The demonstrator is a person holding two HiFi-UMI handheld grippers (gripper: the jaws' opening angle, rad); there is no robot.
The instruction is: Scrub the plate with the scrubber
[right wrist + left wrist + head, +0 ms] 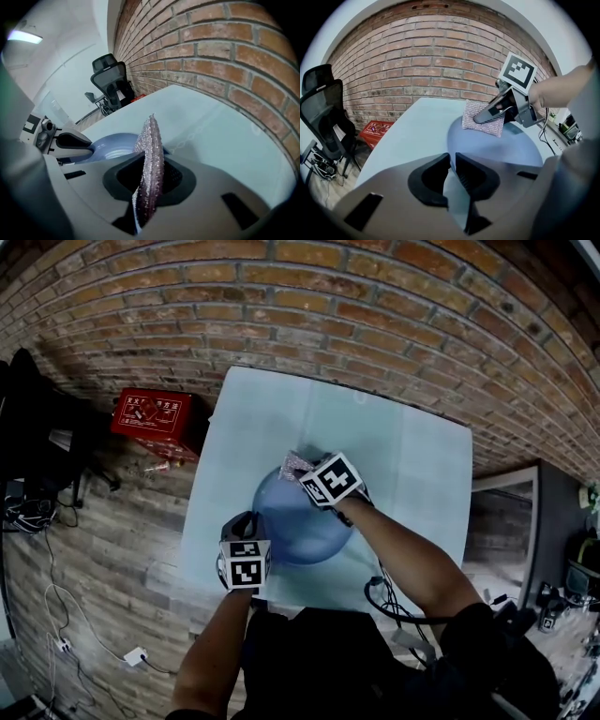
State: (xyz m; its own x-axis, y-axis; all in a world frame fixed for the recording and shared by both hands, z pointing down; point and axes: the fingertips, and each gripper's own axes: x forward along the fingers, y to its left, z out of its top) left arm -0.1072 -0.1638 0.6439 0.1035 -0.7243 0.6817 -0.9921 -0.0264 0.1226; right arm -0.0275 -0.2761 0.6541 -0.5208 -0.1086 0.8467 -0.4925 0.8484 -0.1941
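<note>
left gripper (pixel 452 165) clamped on plate (pixel 501 146) rim | right gripper (pixel 151 180) pinching scrubber (pixel 151 150) | advice: press scrubber flat, small circles, hold plate steady

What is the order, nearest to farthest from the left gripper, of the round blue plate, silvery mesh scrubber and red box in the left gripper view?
1. Round blue plate: near rim between the fingers of the left gripper.
2. Silvery mesh scrubber: at the plate's far edge, right of centre.
3. Red box: on the floor, far left.
</note>
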